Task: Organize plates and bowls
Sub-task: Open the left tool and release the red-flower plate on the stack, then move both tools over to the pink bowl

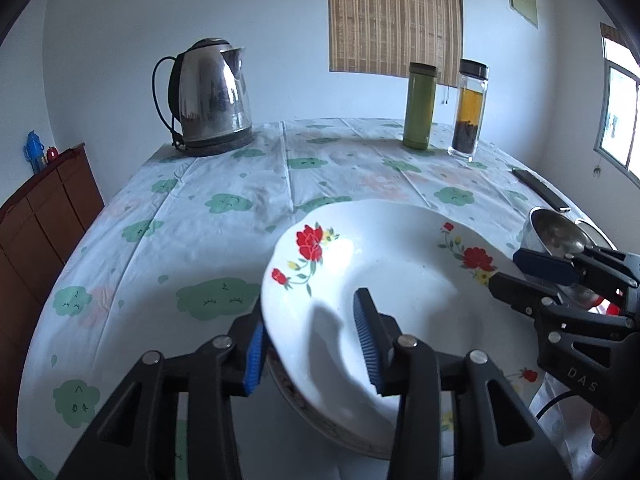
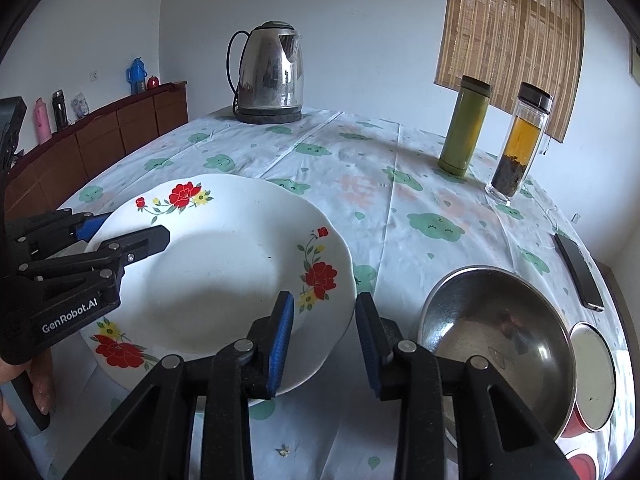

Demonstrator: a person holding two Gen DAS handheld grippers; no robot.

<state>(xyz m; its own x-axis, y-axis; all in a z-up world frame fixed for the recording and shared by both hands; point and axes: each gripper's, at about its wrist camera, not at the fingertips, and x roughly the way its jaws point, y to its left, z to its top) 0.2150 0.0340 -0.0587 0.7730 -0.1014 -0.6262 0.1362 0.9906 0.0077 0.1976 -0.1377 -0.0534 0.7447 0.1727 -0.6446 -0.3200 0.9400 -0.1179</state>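
Pale walls (image 2: 360,20) enclose the room, and daylight comes through a window (image 1: 618,112) to the right of the table (image 1: 224,248). Behind the table hangs a bamboo blind (image 1: 394,16); left of it stands a brown wooden cabinet (image 2: 100,140).

both grippers (image 1: 316,344) (image 2: 325,344) agape

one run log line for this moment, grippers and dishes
left gripper: jaws open astride flowered plate rim | right gripper: jaws open astride opposite rim | steel bowl: beside plate, untouched
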